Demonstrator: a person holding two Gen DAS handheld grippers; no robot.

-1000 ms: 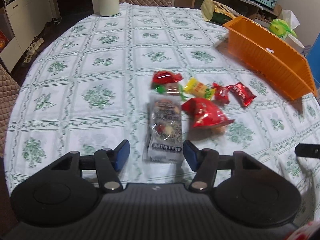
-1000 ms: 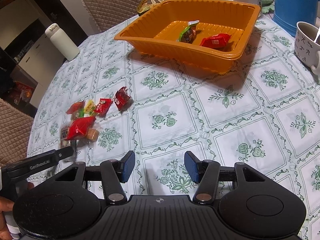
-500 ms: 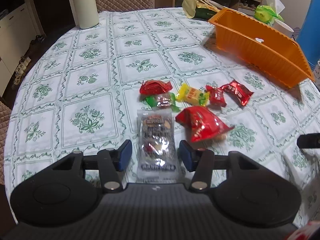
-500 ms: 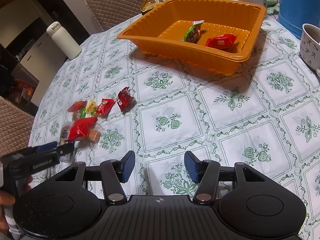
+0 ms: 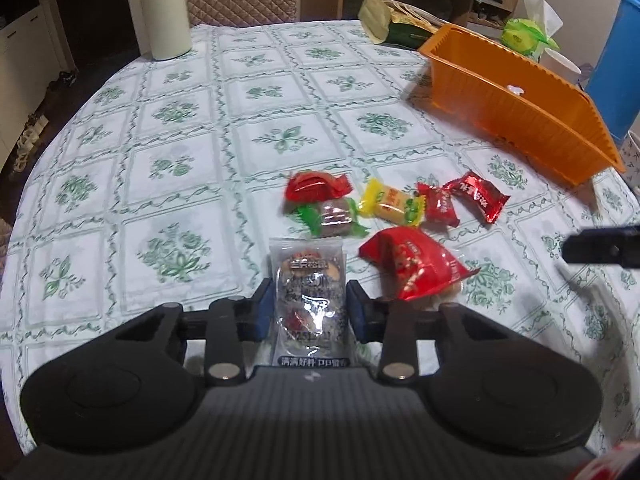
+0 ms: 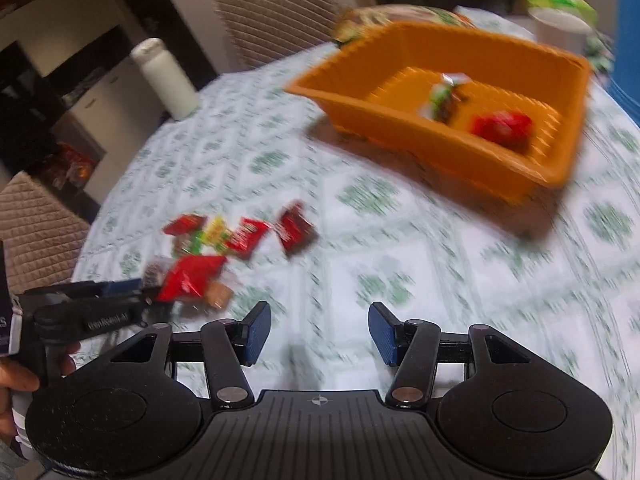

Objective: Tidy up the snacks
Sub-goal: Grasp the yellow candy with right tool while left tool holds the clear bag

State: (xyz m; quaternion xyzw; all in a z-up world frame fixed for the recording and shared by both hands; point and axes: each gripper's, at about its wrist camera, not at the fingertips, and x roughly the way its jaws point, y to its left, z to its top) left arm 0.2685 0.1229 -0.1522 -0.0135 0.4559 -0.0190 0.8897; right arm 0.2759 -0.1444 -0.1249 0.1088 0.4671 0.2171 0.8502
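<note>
My left gripper [image 5: 310,312] rests low on the tablecloth with its jaws closing on a clear nut packet [image 5: 308,276]; both blue pads touch the packet's long edges. Just beyond lie a big red packet [image 5: 416,268], a green-wrapped sweet [image 5: 332,214], a yellow candy [image 5: 394,202] and small red candies [image 5: 476,196]. The orange tray [image 5: 520,120] stands at the far right. In the blurred right wrist view the tray [image 6: 440,148] holds a red snack [image 6: 502,128] and a green-wrapped one [image 6: 446,100]. My right gripper [image 6: 320,334] hangs open over bare cloth, nothing between its fingers.
A white bottle [image 5: 164,8] stands at the table's far left edge. Behind the tray are a blue container [image 5: 624,60], a white cup [image 5: 560,64] and a snack bag [image 5: 396,24]. Quilted chairs [image 6: 280,12] ring the round table. A hand [image 6: 16,376] holds the left gripper.
The left gripper's jaws have narrowed from wide apart onto the nut packet's edges. The right gripper has swung sideways, so the tray now sits further right and tilted, blurred.
</note>
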